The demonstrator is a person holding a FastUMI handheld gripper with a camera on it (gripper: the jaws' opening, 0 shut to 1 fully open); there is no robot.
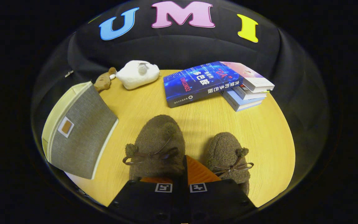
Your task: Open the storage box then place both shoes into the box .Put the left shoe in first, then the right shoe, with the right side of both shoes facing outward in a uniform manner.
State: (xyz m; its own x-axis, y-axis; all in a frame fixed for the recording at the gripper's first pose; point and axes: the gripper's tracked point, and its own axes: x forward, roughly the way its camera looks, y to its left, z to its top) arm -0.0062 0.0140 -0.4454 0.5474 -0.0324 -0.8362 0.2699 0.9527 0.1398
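Observation:
Two brown fuzzy shoes with little bows and pompoms lie on the round wooden table (pixel 259 130), toes pointing away from me. The larger-looking shoe (pixel 157 140) is on the left and its right side wall sits between my fingers. My gripper (pixel 185 163) is shut on that wall: one finger is hidden inside the shoe and the other finger (pixel 200 172) presses from outside. The second shoe (pixel 227 155) rests just right of the fingers, apart from the first. The grey fabric storage box (pixel 79 133) with a cream rim stands at the table's left edge, lid closed.
A blue book (pixel 200 82) leans on a short stack of books (pixel 247 90) beyond the shoes to the right. A white plush toy (pixel 137 74) and a small brown plush (pixel 103 81) lie at the far left, behind the box.

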